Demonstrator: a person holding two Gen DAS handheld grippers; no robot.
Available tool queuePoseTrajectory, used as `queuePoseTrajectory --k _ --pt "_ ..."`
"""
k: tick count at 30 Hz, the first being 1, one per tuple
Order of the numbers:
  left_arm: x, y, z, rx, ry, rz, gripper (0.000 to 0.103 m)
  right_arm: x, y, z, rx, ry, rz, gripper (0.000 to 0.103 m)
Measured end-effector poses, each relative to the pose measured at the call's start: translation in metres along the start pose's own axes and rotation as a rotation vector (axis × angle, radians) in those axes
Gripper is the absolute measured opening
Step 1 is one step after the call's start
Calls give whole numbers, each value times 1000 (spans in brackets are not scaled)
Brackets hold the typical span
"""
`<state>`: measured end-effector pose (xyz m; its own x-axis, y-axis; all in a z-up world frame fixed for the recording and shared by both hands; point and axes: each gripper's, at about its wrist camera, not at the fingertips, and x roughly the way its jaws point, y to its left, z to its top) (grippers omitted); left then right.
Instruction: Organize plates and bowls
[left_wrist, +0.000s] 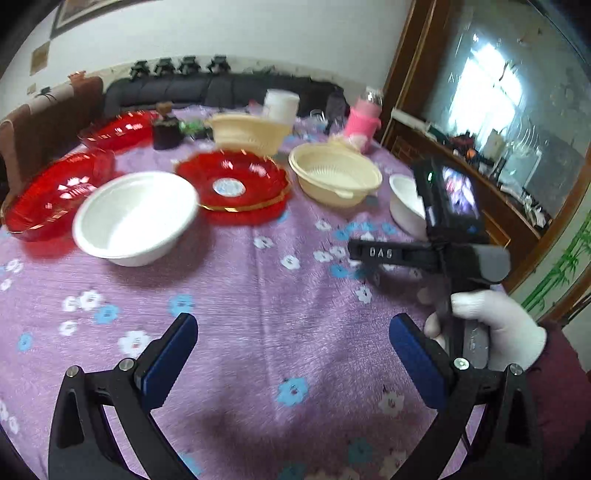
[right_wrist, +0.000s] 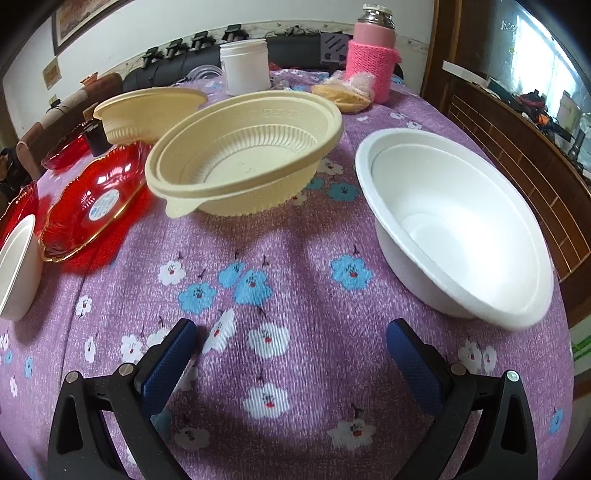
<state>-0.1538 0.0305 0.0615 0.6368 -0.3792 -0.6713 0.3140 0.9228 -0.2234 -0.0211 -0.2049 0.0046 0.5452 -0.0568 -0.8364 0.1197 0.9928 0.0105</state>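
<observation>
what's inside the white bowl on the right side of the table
Nothing visible: the white bowl shows a bare white interior down to its round base. The floral tablecloth lies under it; the patch beneath it is covered, so unseen.

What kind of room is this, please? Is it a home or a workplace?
Most likely a home living or dining room. A round table under a purple flowered tablecloth carries household dishes, a dark sofa stands along the white wall behind it, and a wooden-framed cabinet with clutter stands to the right.
</observation>
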Motion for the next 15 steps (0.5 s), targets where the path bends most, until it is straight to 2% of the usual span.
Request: queuePoseTrajectory --k 3,6,9,12,15 --pt "-17 14 1 -31 -15 13 103 -5 1 -7 16 10 -13 102" --pt "-23 22 2 7 21 45 103 -11 3 -14 17 6 -14 102" --pt "-32 39 3 -6 14 84 103 -16 4 -20 6 4 -6 102" --pt "-48 56 6 -44 -24 150 103 -23 6 -28 -8 23 -11 102" --pt "-69 79 10 -77 -86 170 103 -38 10 -39 -14 10 -7 102"
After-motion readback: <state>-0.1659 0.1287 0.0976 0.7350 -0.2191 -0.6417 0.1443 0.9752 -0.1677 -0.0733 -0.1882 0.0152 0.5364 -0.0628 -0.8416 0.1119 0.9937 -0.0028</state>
